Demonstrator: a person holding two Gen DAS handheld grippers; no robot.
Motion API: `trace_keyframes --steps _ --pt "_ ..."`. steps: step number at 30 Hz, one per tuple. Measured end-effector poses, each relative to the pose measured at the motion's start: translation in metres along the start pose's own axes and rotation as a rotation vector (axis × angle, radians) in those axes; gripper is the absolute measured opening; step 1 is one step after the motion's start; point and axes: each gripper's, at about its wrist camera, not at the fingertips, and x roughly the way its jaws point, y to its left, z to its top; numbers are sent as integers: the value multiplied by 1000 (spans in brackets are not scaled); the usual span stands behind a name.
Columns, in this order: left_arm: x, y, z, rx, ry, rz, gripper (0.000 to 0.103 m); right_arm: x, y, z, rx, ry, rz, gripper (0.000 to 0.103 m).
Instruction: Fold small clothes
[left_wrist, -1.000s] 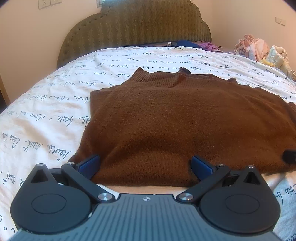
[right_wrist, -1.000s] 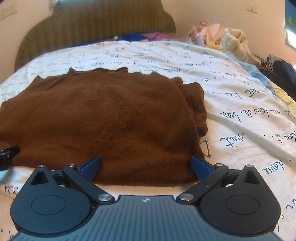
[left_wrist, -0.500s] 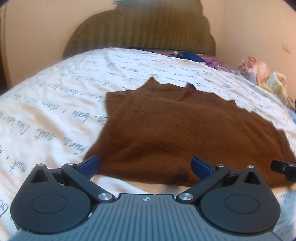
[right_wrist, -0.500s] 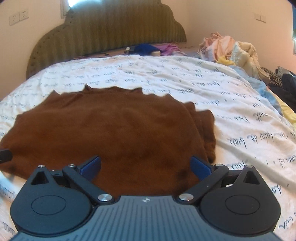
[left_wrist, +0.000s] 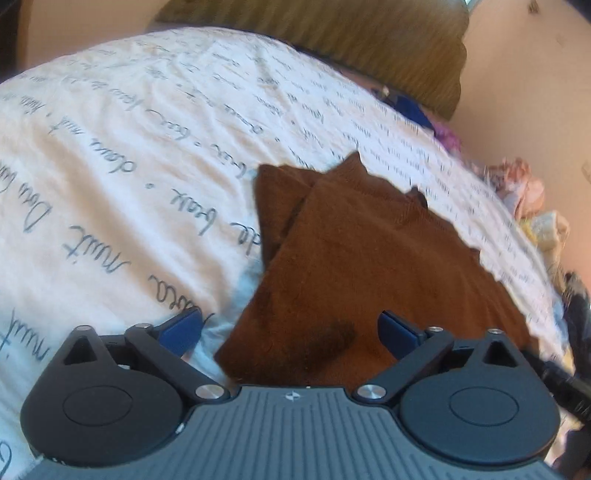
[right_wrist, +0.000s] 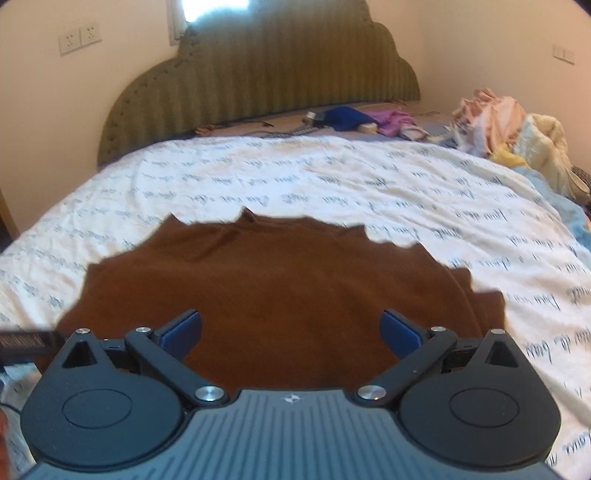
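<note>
Left gripper (left_wrist: 290, 328): jaws wide, empty, poised over the near left corner of the brown sweater (left_wrist: 354, 266), where one layer already lies doubled over another. The sweater lies flat on the bed (left_wrist: 110, 155), partly folded. Right gripper (right_wrist: 291, 328): jaws wide, empty, above the near hem. Judgement: between folds, with both grippers lining up on the near edge. Next move calls for closing on both hem corners and carrying them toward the headboard (right_wrist: 258, 77).

Soft daylight; a bright window (right_wrist: 214, 5) glares above the headboard (right_wrist: 258, 70). Left view is motion-blurred and tilted; fisheye bends the edges.
</note>
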Motion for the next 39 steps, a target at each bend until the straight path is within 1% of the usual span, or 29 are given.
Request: trace_keyframes --steps 2,5,7,8,9,11,13,14,17,20,22,24,26,28,32,33,34,35,37,39 --pt "0 -3 -3 20 5 21 47 5 8 15 -2 -8 16 103" --pt "-2 5 -5 -25 18 -25 33 16 18 31 7 7 43 103" --pt "-3 9 -7 -38 25 -46 29 25 26 40 18 20 68 103" --pt "-4 9 -8 -29 25 -54 20 29 31 43 19 24 74 103" --pt "-4 9 -9 -21 25 -62 16 35 38 47 15 37 84 103" --pt "-4 9 -12 -20 14 -67 15 49 54 56 10 87 120 103" --pt "-5 9 -15 -14 -4 -70 13 65 73 62 -5 144 185 103" --pt "-6 7 -17 -9 -13 -71 12 72 83 64 -15 170 203 103" --pt "-10 4 -22 3 -38 -82 11 96 124 66 -91 254 219 103" --pt "-14 5 -27 8 -62 -109 10 116 152 69 -121 332 240 103" --pt "-15 8 -30 -3 -74 -133 10 125 165 72 -135 363 234 103" --pt "-13 11 -34 -21 -80 -146 10 131 175 74 -143 369 208 103" --pt "-12 12 -39 -19 -86 -151 10 139 183 73 -142 417 219 103" --pt "-12 14 -42 -17 -94 -153 10 146 194 70 -178 425 181 103" --pt "-12 19 -44 -51 -91 -169 10 161 210 59 -259 447 110 103" --pt "-12 20 -44 -54 -90 -170 10 164 214 56 -290 452 107 103" --pt "-12 20 -44 -55 -90 -170 10 165 217 51 -323 442 107 96" --pt "-12 20 -44 -54 -90 -170 10 166 219 48 -352 431 91 86" --pt "-11 23 -43 -54 -88 -171 10 164 218 47 -352 406 88 49" --pt "-12 25 -41 -58 -85 -174 10 156 215 53 -349 382 91 17"
